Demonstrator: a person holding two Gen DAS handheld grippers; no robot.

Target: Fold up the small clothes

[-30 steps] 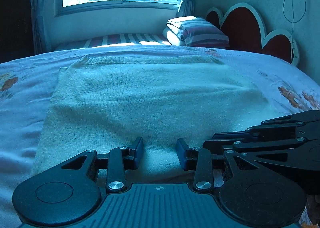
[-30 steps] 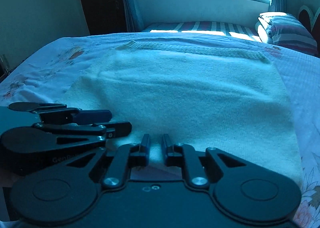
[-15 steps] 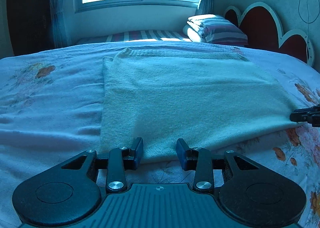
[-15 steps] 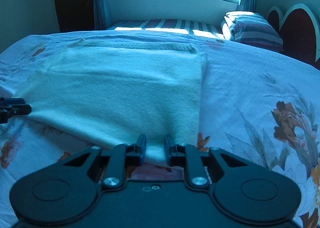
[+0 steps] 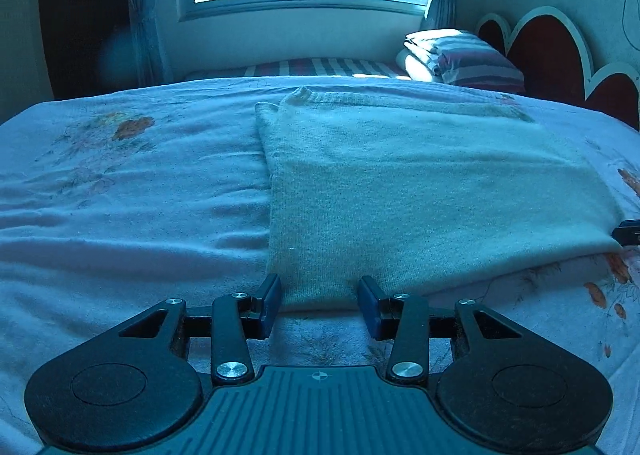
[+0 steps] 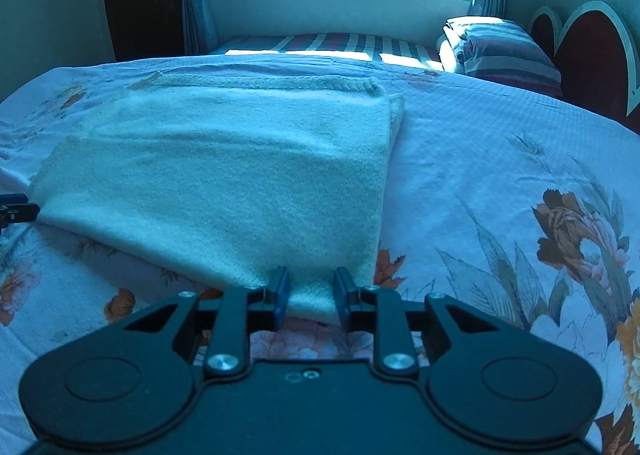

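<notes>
Releasing the folded knit sweater onto the bed. It lies flat as a rectangle on the floral sheet, ribbed hem at the far edge.

Left gripper: jaws have just been opening, now spread, near left corner of the sweater sits between them, pads don't look to be pressing it. Right gripper: jaws have just been opening too, a narrower gap, near right corner between them, blue pads close to the knit on both sides. Looks loose, but contact there is hard to rule out.

Risks as I read them:
- Right jaws are barely clear. Pulling back now could snag the knit and drag that corner, undoing the fold.
- Near edge is slightly lifted off the sheet. Layers may slide apart if I nudge it.
- Soft mattress, wrinkled sheet on the left: any push shifts the whole piece.

Striped pillow is well apart, no issue.
</notes>
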